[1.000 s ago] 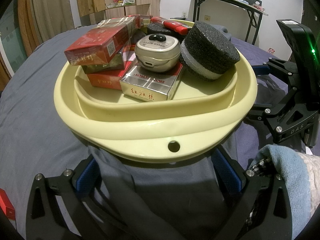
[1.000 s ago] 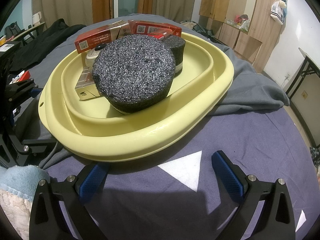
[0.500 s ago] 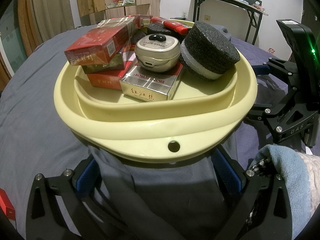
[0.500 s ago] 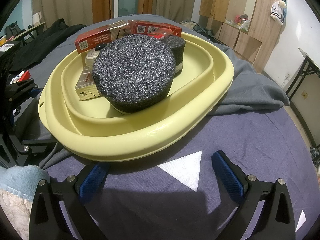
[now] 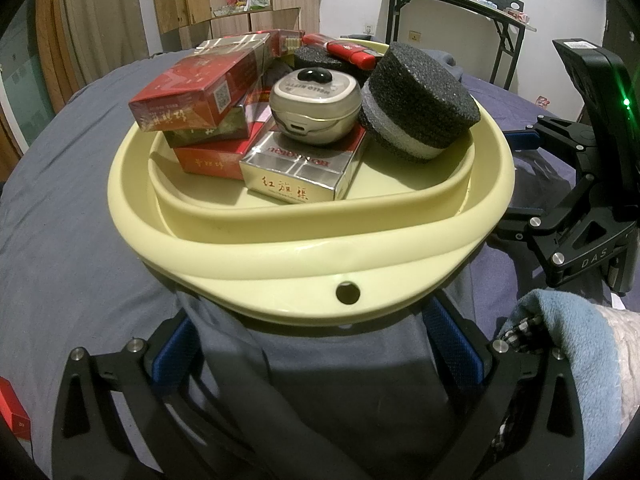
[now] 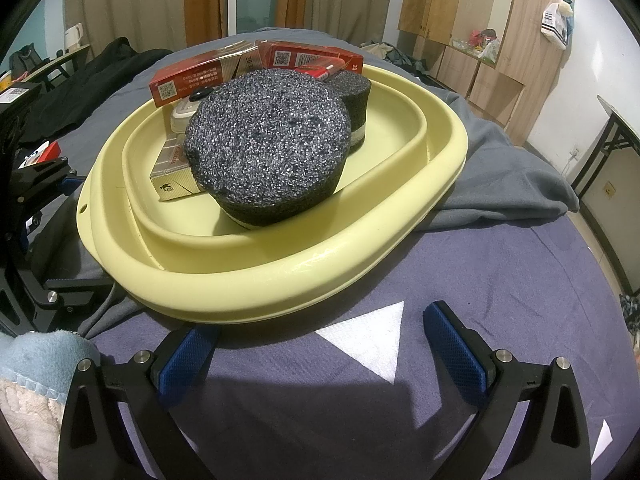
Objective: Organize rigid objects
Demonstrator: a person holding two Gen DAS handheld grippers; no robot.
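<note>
Both the left gripper [image 5: 320,354] and right gripper [image 6: 322,350] gape wide just beside the yellow basin [image 6: 280,280] rim.

A pale yellow basin [image 5: 280,252] sits on grey cloth, holding the objects. Red packs [image 5: 192,100] are stacked at its left, a silver pack [image 5: 296,172] lies flat in front, and a beige rounded case [image 5: 314,108] rests on it. A black foam puck [image 5: 416,96] leans tilted against the right wall.
</note>
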